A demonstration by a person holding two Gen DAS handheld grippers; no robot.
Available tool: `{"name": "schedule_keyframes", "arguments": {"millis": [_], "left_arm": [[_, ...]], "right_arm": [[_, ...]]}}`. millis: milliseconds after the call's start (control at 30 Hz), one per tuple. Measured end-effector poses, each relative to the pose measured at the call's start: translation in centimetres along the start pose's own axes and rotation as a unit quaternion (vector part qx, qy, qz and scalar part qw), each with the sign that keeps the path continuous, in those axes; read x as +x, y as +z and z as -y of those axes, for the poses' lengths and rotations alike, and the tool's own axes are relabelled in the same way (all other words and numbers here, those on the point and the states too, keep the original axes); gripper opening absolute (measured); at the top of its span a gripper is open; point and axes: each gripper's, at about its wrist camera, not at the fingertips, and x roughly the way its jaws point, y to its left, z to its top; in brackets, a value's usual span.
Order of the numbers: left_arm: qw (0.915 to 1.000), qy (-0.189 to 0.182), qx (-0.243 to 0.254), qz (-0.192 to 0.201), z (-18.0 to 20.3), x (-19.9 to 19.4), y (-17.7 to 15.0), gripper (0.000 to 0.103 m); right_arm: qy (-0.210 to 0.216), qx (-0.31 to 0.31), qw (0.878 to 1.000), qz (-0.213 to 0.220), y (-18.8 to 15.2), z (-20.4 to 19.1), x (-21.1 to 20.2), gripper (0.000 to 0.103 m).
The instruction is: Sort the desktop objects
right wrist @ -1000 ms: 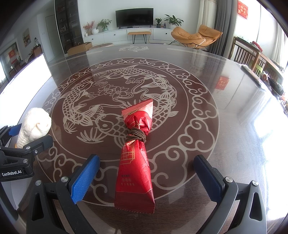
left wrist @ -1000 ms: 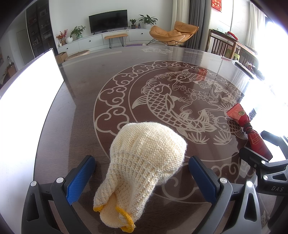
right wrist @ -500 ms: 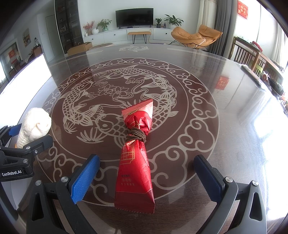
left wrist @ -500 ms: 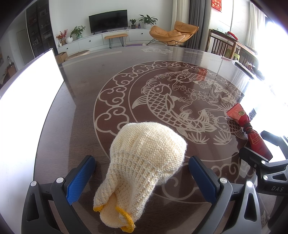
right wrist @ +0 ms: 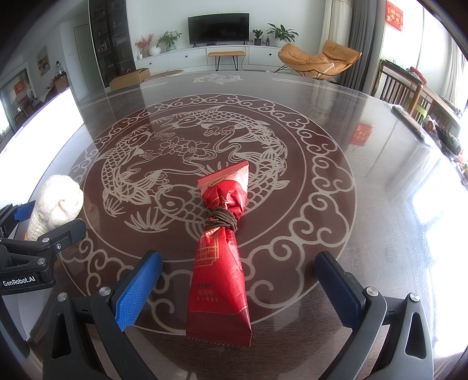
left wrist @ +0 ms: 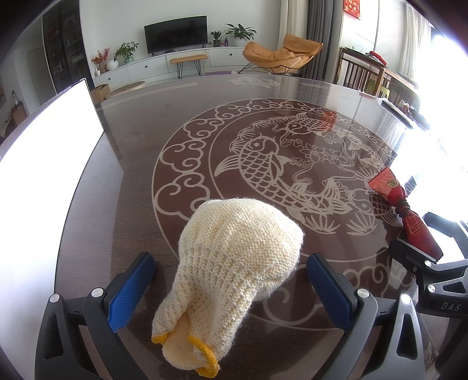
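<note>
Both wrist cameras sit low and close over the table (left wrist: 134,163), facing the far television (left wrist: 175,35), the left view beside the right, each catching the other's hand-held gripper and the shared fish inlay (right wrist: 187,163).

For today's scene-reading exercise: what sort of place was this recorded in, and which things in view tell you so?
Most likely a home living and dining room: a wall television over a low white cabinet, an orange lounge chair, and the big glass-topped table patterned with fish.
</note>
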Motion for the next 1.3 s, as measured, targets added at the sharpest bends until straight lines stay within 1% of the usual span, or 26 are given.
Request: {"name": "schedule_keyframes", "arguments": {"millis": [1300], "left_arm": [[1.0,0.0,0.0,0.0,0.03,0.03,0.01,0.103]], "right_arm": [[0.0,0.0,1.0,0.0,-0.02,0.0,0.09,0.103]]}}
